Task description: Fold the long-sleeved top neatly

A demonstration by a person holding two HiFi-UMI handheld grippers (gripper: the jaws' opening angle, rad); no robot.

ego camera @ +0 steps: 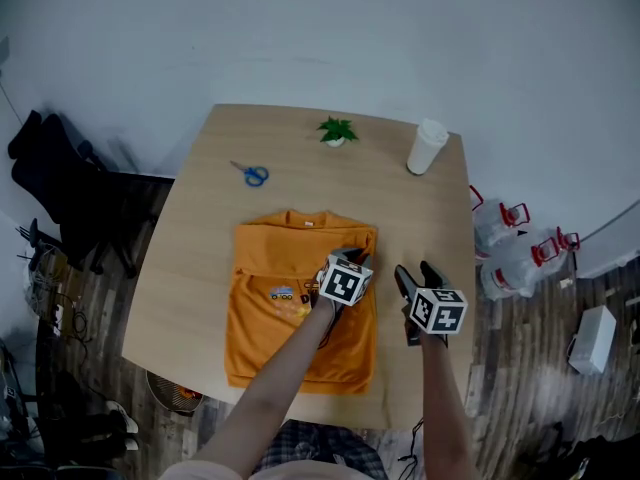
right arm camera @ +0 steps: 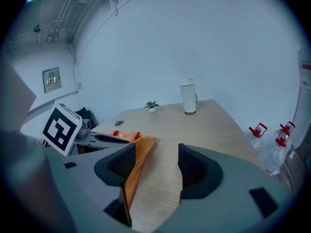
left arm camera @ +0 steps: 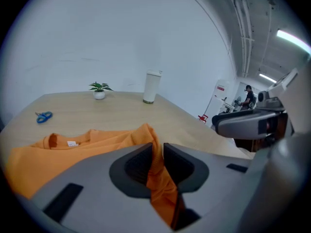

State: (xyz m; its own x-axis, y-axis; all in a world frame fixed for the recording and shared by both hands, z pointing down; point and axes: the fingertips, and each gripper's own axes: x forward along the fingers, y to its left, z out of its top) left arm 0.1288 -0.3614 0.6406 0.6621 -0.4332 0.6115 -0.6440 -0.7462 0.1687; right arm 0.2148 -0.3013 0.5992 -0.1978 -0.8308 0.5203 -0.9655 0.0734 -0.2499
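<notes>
Your left tool [ego camera: 352, 258] pinched a fold of the orange long-sleeved top [ego camera: 265, 338], which lay near-centre on the surface [ego camera: 190, 248]. Your right tool [ego camera: 417, 272] hung half-open, empty, just right of it. The fold likely needed lowering flat, edges squared, before release.

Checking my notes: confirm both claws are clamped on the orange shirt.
Not both. The left claw is clamped on the orange shirt, but the right claw stands open, gripping nothing; the right gripper view shows it.
</notes>
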